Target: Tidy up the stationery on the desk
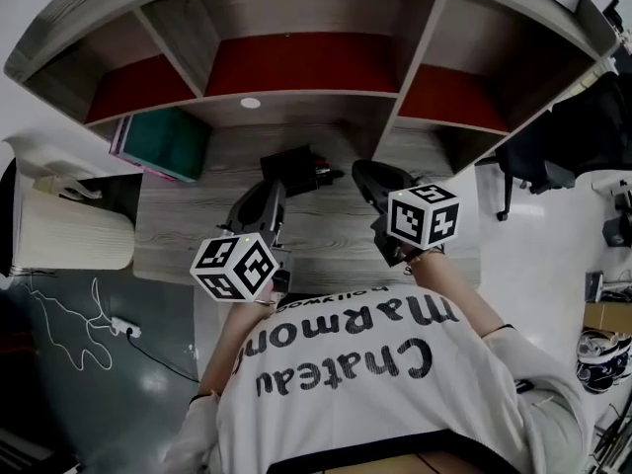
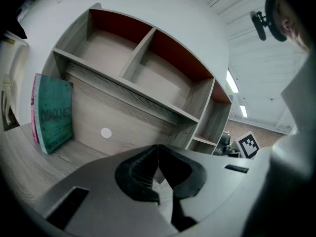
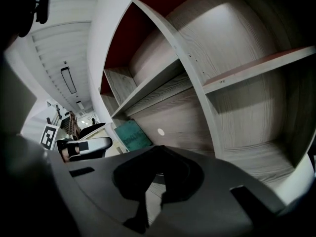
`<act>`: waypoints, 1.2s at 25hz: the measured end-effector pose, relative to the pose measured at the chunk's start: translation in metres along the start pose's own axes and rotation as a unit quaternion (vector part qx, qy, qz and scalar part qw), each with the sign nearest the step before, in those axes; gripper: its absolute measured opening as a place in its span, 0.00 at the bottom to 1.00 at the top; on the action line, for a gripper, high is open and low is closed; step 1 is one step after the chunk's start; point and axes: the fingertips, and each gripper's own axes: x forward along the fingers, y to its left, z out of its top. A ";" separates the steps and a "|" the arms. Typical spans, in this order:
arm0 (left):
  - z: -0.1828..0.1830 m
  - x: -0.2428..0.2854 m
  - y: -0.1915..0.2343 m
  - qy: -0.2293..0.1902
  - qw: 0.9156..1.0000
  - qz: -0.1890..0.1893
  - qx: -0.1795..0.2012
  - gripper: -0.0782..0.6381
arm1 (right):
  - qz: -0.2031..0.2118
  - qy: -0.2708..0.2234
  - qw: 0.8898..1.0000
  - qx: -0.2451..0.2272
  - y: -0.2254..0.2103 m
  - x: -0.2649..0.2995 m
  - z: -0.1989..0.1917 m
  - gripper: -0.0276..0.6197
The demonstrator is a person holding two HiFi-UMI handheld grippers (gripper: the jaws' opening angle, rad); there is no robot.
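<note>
teal book — upright, long axis vertical

Open counter, cluttered middle
I've bare counter at lower centre; a black object blocks mid-frame, a teal book leans upper left, shelf dividers close off the top.

My white T-shirt has black lettering. Beyond it, my grey left gripper and right gripper have black jaws and white cubes with black square markers.
</note>
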 end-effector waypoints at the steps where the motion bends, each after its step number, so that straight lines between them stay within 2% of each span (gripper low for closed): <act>1: 0.001 0.005 0.000 0.004 1.000 -0.008 0.002 0.13 | -0.006 -0.001 1.000 0.003 -0.002 0.001 0.000 0.07; 6: 0.001 0.021 0.004 0.040 0.998 -0.054 0.016 0.13 | -0.048 -0.021 0.998 0.029 -0.009 0.003 0.001 0.07; 13: 0.017 0.031 0.018 0.077 0.990 -0.117 0.030 0.13 | -0.097 -0.048 0.992 0.065 0.003 0.012 -0.003 0.07; 19: 0.019 0.040 0.031 0.111 0.981 -0.150 0.058 0.13 | -0.136 -0.062 0.986 0.076 0.008 0.013 -0.002 0.07; 24: 0.015 0.049 0.039 0.123 0.975 -0.169 0.077 0.13 | -0.165 -0.079 0.980 0.083 0.006 0.002 -0.002 0.07; 28: 0.000 0.057 0.043 0.157 0.964 -0.189 0.099 0.14 | -0.180 -0.086 0.976 0.084 0.005 -0.008 -0.002 0.07; 29: -0.005 0.060 0.043 0.170 0.961 -0.192 0.099 0.20 | -0.184 -0.087 0.976 0.083 0.004 -0.011 -0.002 0.07; 30: -0.011 0.061 0.043 0.185 0.958 -0.197 0.098 0.34 | -0.188 -0.088 0.975 0.083 0.003 -0.015 -0.003 0.07</act>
